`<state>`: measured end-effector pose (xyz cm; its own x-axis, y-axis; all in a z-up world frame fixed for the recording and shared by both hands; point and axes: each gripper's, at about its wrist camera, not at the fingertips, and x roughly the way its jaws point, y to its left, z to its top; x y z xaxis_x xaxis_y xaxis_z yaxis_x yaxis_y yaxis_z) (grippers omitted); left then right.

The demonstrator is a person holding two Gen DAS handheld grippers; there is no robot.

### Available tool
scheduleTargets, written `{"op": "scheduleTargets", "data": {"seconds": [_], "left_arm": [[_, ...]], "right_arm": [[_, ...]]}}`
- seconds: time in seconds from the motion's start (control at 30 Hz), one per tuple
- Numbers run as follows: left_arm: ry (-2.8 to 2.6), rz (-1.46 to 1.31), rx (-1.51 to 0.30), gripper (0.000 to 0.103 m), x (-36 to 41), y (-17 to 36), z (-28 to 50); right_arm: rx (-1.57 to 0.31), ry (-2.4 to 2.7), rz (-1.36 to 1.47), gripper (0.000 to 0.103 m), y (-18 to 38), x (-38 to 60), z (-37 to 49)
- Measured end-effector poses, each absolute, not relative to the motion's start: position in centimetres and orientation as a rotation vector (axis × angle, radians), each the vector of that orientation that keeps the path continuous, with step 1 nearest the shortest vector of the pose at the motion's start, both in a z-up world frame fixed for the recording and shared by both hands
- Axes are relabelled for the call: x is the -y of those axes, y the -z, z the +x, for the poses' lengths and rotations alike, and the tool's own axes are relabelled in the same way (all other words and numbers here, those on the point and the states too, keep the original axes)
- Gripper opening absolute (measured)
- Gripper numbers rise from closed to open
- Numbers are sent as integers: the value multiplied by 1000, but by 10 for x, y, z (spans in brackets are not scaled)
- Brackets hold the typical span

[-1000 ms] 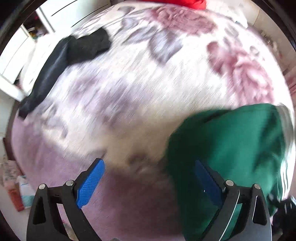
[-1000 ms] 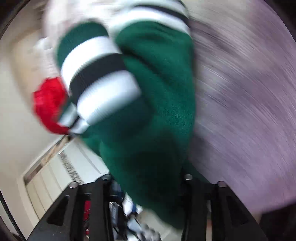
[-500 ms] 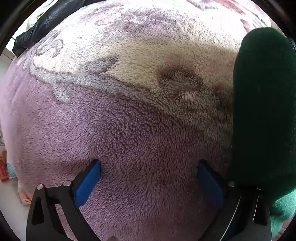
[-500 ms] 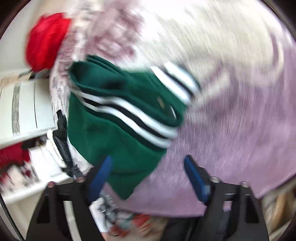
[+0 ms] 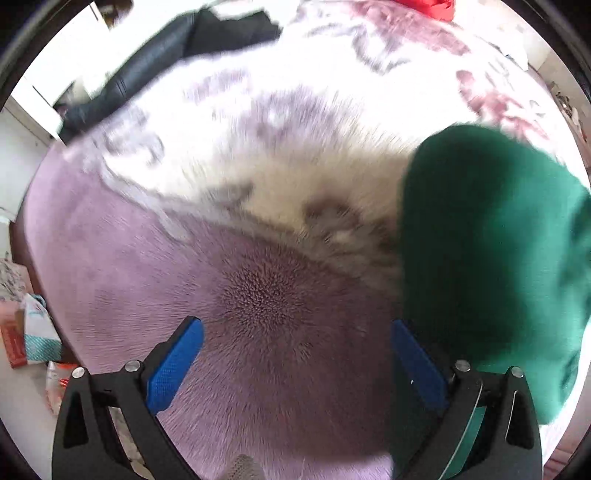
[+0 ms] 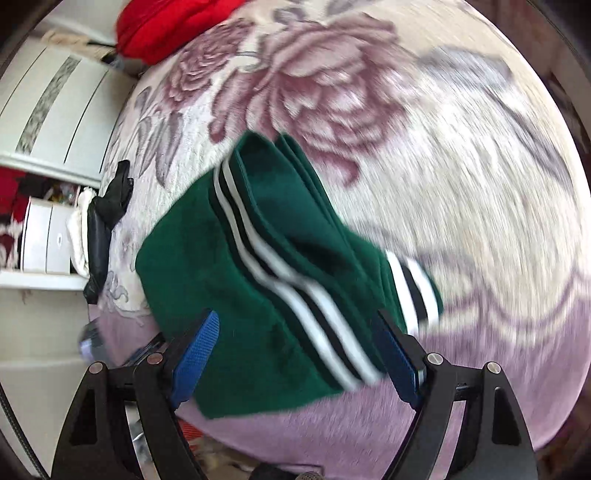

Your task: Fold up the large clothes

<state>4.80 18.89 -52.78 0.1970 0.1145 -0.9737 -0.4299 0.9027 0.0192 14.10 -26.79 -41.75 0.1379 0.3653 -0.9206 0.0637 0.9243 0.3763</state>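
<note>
A green sweater (image 6: 236, 280) with white-and-black stripes lies folded on a floral fleece blanket (image 6: 424, 155) covering the bed, close to the blanket's lilac near edge. The right tongs (image 6: 297, 350) stand wide open above it, gripping nothing; the left tongs (image 5: 295, 354) are also open and empty over bare lilac pile, the sweater just beside their right finger. The fold looks largely done and the garment released; the next move likely calls for squaring the bundle or fetching another piece, perhaps the black garment (image 6: 103, 225) near the blanket's far-left edge or the red one (image 6: 166, 26) at its far end. Motion blur smears much of the blanket; the sweater's underside layers stay hidden.
</note>
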Motion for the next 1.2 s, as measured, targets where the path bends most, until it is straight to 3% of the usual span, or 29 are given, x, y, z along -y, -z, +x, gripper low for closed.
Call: {"op": "scheduleTargets", "data": {"seconds": [0.17, 0.27, 0.3, 0.37, 0.4, 0.47, 0.57, 0.7, 0.73, 0.77, 0.8, 0.9, 0.97, 1.2], "left_arm": [[-403, -269, -1291, 103, -152, 477, 43], [-413, -318, -1305, 103, -132, 475, 37], [-419, -333, -1316, 103, -128, 480, 40], [-435, -372, -1343, 103, -121, 482, 35], [-447, -373, -1350, 103, -117, 481, 34], [-478, -334, -1357, 103, -106, 479, 31], [-514, -281, -1366, 103, -96, 482, 30], [-517, -277, -1370, 103, -85, 481, 32], [-513, -272, -1366, 103, -80, 480, 34], [-511, -270, -1364, 103, -76, 478, 35], [-504, -272, -1361, 103, -72, 477, 35], [-481, -294, -1365, 103, -60, 473, 37], [-466, -302, -1370, 103, -52, 472, 39], [-421, -293, -1407, 103, -27, 491, 54]], "right_arm": [[-1427, -340, 272, 86, 458, 234, 207], [-1554, -468, 210, 81, 504, 214, 234], [-1573, -495, 209, 75, 510, 210, 238], [-1566, -541, 232, 26, 515, 206, 245], [-1568, -558, 274, 16, 516, 207, 247], [-1530, -544, 354, 11, 502, 211, 252], [-1473, -470, 433, 10, 493, 226, 266], [-1554, -421, 428, 12, 517, 229, 275], [-1567, -462, 437, 16, 516, 229, 273], [-1581, -486, 435, 30, 513, 231, 270], [-1596, -493, 417, 36, 508, 235, 266], [-1618, -498, 404, 44, 493, 257, 247], [-1653, -483, 408, 66, 484, 279, 226], [-1745, -422, 481, 69, 512, 317, 162]]}}
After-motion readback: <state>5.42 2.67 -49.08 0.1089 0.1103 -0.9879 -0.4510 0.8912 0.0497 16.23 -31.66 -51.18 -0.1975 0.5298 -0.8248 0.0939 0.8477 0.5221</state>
